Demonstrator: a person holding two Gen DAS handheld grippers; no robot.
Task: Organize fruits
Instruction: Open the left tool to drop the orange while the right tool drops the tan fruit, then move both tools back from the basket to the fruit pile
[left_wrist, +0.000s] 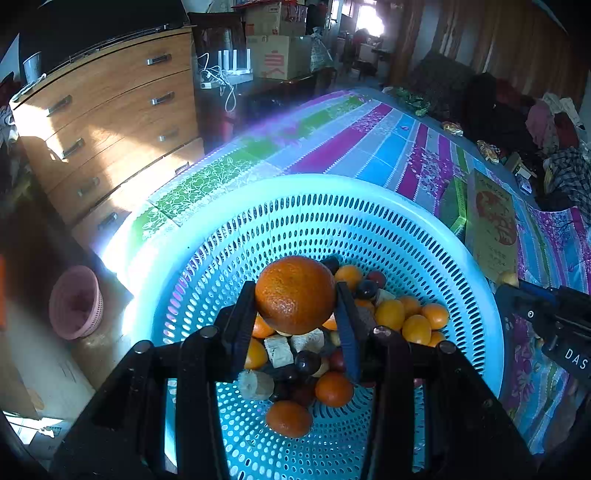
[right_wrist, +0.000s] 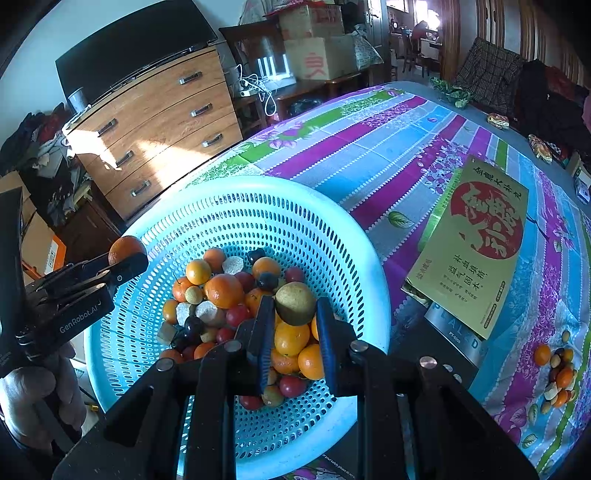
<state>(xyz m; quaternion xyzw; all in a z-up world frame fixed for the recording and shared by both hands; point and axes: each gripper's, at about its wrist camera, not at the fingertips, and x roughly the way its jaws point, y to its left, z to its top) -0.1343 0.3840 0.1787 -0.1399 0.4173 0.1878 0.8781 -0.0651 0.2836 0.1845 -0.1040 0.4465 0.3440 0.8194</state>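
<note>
Big orange (left_wrist: 295, 293) clamped between the left gripper (left_wrist: 295, 314) pads, held up over the pile inside the light blue perforated basket (left_wrist: 369, 229). Same orange (right_wrist: 123, 249) visible from the right wrist view too, sticking out past the left gripper (right_wrist: 122, 266) above the basket's left rim, with a hand (right_wrist: 33, 391) wrapped round the handle below.

Right gripper (right_wrist: 295, 317) squeezed tight on a small yellow-green fruit (right_wrist: 295, 302), dark on its underside, sitting above the near side of the fruit pile (right_wrist: 229, 295). Pile itself: oranges, little tangerines, dark red and purple round fruits, plus some pale cut chunks, all heaped in the basket (right_wrist: 314, 229) bottom.

Basket parked at the near left corner of the bed, on a striped floral sheet (right_wrist: 369, 155) in purple, green and blue. Just right of the basket, a gold box with red calligraphy (right_wrist: 476, 251), lying flat. Further right, near the sheet's near right edge, a second small heap of mixed fruit (right_wrist: 557, 373). Off the bed to the left, a wooden chest of drawers (right_wrist: 159, 122), and a pink wastebasket (left_wrist: 75, 301) on the floor.
</note>
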